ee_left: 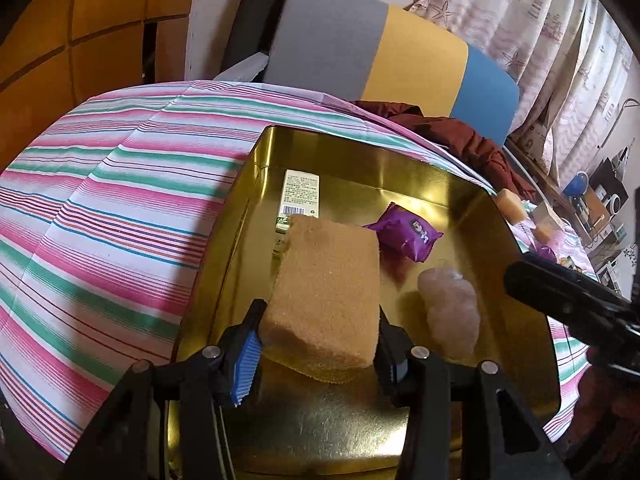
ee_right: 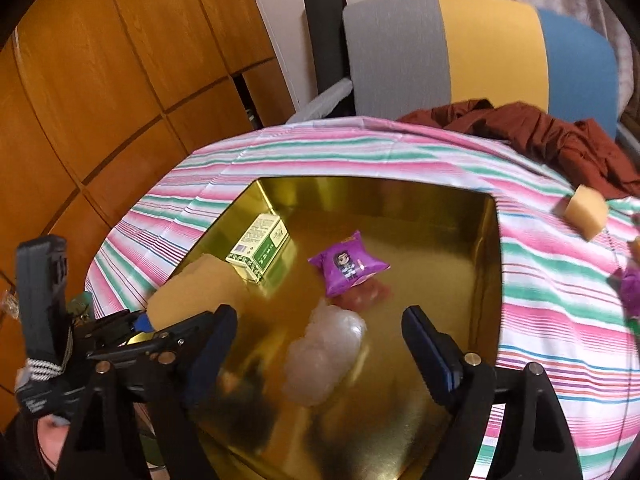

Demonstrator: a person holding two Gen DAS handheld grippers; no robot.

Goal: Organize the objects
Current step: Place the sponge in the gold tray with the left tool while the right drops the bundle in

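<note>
Left wrist view: left gripper [ee_left: 316, 344] is clamped on a tan sponge [ee_left: 326, 300], pads squeezing its two sides, sponge held over the floor of the gold tin tray [ee_left: 256, 208]. Prob. held low like this so it can be let go inside the tray w/o bouncing out; whether its bottom edge already touches the tray floor, can't tell. Deeper in the tray than the sponge: a green-and-white carton [ee_left: 300, 200], partly hidden by it, and a purple snack packet [ee_left: 404, 236] just beside it. A clear crumpled plastic wrap [ee_left: 450, 312] lies in the tray at the sponge's other side. Beyond the tray's far corner, a second sponge [ee_left: 509, 204] sits on the striped cloth [ee_left: 100, 220] of the tabletop, not yet collected.

Right wrist view: right gripper [ee_right: 320, 344] has its jaws spread wide, nothing pressed between them; the plastic wrap [ee_right: 324, 356] lies on the tray floor in the gap, blurred, so it looks just released there. Snack packet [ee_right: 348, 268] sits just past the wrap, carton [ee_right: 260, 246] nearer the tray [ee_right: 486, 264] wall, w/ the held sponge [ee_right: 192, 292] next to it. The loose sponge [ee_right: 586, 212] is outside the tray, near a dark red garment [ee_right: 560, 140]. Judgement: tray is the collecting spot; loose sponge is prob. next.
</note>
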